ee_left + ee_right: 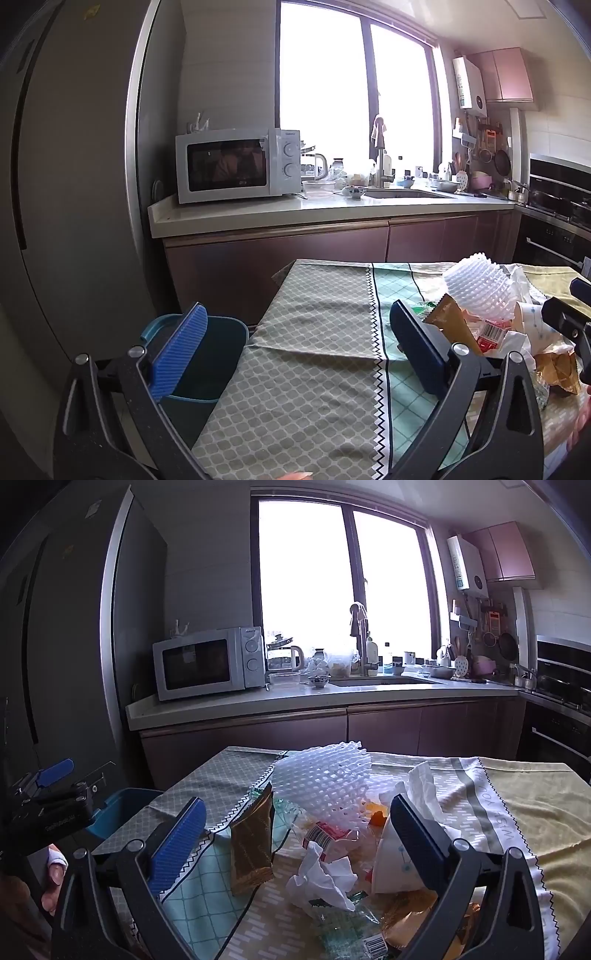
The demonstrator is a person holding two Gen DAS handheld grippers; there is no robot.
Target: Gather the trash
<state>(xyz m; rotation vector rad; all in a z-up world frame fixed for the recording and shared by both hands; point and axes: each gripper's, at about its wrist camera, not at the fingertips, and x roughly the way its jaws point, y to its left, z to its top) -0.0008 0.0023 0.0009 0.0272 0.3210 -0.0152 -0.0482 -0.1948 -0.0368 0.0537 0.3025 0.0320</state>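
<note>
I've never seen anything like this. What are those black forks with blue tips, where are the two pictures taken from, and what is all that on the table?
No robot here: a person holds a two-finger gripper in each hand, with a camera on each looking along its fingers. One picture is from the left gripper, one from the right gripper. Both are open and hold nothing. On the tablecloth lies a trash pile: white foam netting, a brown wrapper, crumpled tissue and a paper cup. A blue bin stands beside the table, at left.
</note>
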